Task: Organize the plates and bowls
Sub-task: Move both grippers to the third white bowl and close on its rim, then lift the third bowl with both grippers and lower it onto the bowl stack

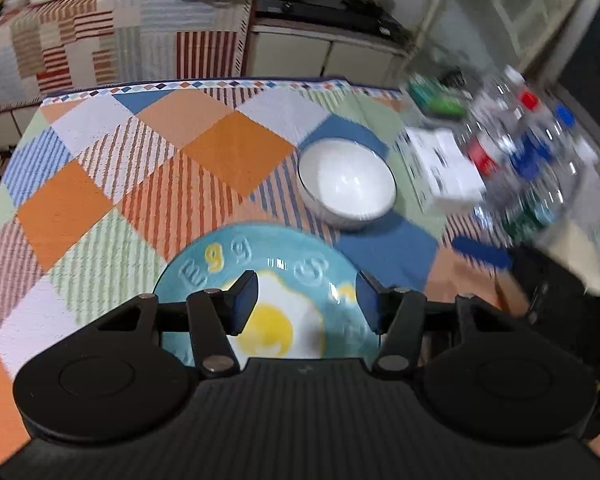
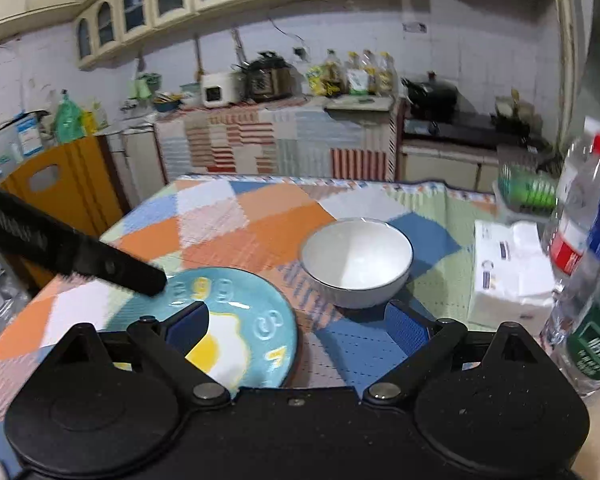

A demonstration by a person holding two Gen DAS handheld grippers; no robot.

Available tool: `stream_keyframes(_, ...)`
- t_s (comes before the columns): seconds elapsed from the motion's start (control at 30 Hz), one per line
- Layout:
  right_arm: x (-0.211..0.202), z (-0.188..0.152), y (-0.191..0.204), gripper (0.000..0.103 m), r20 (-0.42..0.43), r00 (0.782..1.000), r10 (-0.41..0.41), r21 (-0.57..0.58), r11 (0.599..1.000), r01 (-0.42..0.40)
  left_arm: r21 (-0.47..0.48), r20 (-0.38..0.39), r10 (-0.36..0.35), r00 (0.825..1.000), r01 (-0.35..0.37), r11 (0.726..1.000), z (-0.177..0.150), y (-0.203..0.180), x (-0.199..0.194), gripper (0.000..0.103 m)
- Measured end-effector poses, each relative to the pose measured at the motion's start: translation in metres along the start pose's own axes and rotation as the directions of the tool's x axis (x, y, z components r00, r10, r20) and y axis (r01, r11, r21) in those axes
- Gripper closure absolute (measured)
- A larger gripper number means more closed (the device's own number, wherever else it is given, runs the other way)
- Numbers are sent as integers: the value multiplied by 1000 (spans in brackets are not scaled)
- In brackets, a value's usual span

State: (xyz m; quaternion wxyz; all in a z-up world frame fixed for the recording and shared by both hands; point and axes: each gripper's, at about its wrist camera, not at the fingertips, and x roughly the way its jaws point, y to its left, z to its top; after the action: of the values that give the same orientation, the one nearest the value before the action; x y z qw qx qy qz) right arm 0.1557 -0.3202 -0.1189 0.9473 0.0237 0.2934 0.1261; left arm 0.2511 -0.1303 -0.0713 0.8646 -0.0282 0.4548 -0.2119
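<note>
The left tool (image 1: 306, 300) tilts steeply down over the blue egg plate (image 1: 260, 272), jaws apart and empty. The right tool (image 2: 296, 326) leans shallower, jaws wide, gripping nothing. Beyond the plate, to its right, the white bowl (image 2: 356, 260) sits on the quilted surface (image 1: 100, 200)

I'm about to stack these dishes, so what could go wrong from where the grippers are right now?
1. The water bottles stand close to the right of the white bowl; a swing of the right gripper toward the bowl might tip them.
2. The blue egg plate lies flat on the patterned tablecloth, so the open left gripper may struggle to get under its rim and could drag the cloth.
</note>
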Motion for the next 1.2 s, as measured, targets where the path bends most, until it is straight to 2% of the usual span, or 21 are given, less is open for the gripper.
stream_keyframes(0.1, 27, -1, -16, 6, -33, 999, -26, 18, 999, 26, -71, 15, -22, 1000, 23, 997, 16, 9, 24, 43)
stream_keyframes(0.2, 52, 1, -34, 6, -65, 996, -54, 43, 997, 57, -142, 53, 36, 998, -28, 989, 33, 14, 54, 39)
stream_keyframes(0.3, 77, 2, -44, 6, -109, 992, -69, 43, 996, 74, -175, 57, 39, 998, -29, 984, 48, 17, 85, 39)
stream_keyframes(0.37, 90, 2, -50, 6, -134, 989, -65, 41, 997, 71, -190, 47, 34, 998, -24, 982, 53, 19, 102, 39)
stream_keyframes(0.5, 110, 4, -57, 6, -156, 987, -40, 32, 998, 45, -141, 17, 22, 1000, -19, 990, 59, 18, 128, 41)
stream_keyframes(0.53, 113, 5, -59, 6, -156, 987, -21, 42, 999, 28, -133, 14, 7, 1000, -5, 991, 59, 18, 133, 43)
stream_keyframes(0.57, 116, 7, -61, 6, -158, 987, -9, 49, 999, 17, -124, 12, -10, 1000, 12, 992, 59, 17, 139, 51)
stream_keyframes(0.6, 119, 8, -62, 6, -155, 988, 1, 56, 998, 7, -109, -1, -3, 1000, 3, 994, 58, 14, 144, 57)
stream_keyframes(0.63, 122, 9, -62, 6, -150, 989, 10, 58, 998, -1, -89, -14, 16, 1000, -17, 996, 56, 10, 150, 57)
stream_keyframes(0.7, 127, 8, -61, 6, -145, 989, 2, 45, 999, 4, -64, -17, -9, 1000, 8, 998, 52, 4, 157, 67)
stream_keyframes(0.73, 131, 8, -58, 6, -148, 989, -2, 31, 999, 7, -56, -17, -16, 1000, 15, 998, 51, 1, 159, 68)
stream_keyframes(0.8, 137, 5, -51, 6, -150, 989, -15, -9, 1000, 14, -50, -25, -32, 999, 31, 998, 49, -4, 162, 80)
stream_keyframes(0.9, 140, 5, -48, 6, -132, 990, -42, -27, 999, 38, -20, -31, 3, 1000, -4, 1000, 49, -11, 163, 83)
stream_keyframes(1.03, 134, 4, -42, 7, -104, 992, -71, 0, 997, 71, -27, -40, -33, 999, 32, 999, 51, -9, 153, 83)
stream_keyframes(1.2, 126, 1, -44, 7, -98, 994, -46, 37, 998, 50, 13, -57, -33, 998, 34, 999, 49, -13, 144, 84)
